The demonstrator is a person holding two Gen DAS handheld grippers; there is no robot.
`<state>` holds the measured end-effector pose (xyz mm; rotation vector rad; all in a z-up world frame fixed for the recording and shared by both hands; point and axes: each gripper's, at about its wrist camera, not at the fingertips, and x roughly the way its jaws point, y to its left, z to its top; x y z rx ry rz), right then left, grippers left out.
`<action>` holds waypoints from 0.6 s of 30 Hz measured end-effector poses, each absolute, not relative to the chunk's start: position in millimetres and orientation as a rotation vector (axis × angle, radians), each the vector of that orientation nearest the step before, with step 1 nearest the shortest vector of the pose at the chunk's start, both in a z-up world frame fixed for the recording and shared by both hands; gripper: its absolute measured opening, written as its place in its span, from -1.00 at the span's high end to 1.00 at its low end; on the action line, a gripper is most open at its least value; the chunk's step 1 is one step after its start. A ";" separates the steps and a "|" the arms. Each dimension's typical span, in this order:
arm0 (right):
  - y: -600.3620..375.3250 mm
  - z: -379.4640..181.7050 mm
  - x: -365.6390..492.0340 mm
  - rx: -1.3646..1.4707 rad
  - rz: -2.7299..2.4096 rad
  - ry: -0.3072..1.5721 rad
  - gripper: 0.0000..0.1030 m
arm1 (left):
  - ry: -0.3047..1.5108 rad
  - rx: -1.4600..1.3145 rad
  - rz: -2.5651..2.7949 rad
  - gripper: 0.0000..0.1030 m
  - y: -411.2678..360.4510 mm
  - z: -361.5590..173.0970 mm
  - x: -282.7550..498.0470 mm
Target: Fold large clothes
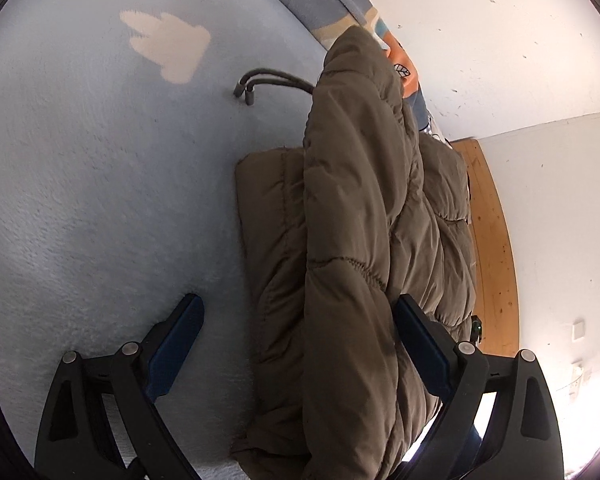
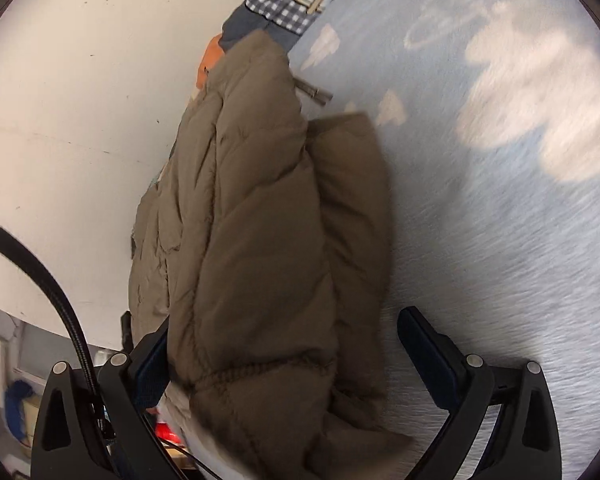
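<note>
Left gripper jaws spread wide, gripping nothing; right gripper also fully spread, nothing clamped (jacket bulk sits loose between both pairs). Brown puffer jacket lies folded in layers on pale blue blanket, near the white wall; drawstring trails onto blanket.

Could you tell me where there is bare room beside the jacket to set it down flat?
The light blue blanket lies bare away from the wall, beyond the brown jacket and its drawcords. The wall side is crowded.
</note>
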<state>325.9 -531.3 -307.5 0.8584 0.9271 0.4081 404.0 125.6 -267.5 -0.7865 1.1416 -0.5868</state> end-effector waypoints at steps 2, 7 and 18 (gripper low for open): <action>-540.8 -304.5 322.9 0.863 0.388 0.915 -1.00 | 1.131 -0.775 -0.565 -0.84 129.8 -263.3 407.3; -541.8 -312.5 326.3 0.859 0.376 0.918 -1.00 | 1.137 -0.771 -0.577 -0.84 126.7 -269.1 415.0; -525.9 -317.0 356.8 0.843 0.470 0.942 -1.00 | 1.138 -0.686 -0.654 -1.00 91.1 -271.2 437.9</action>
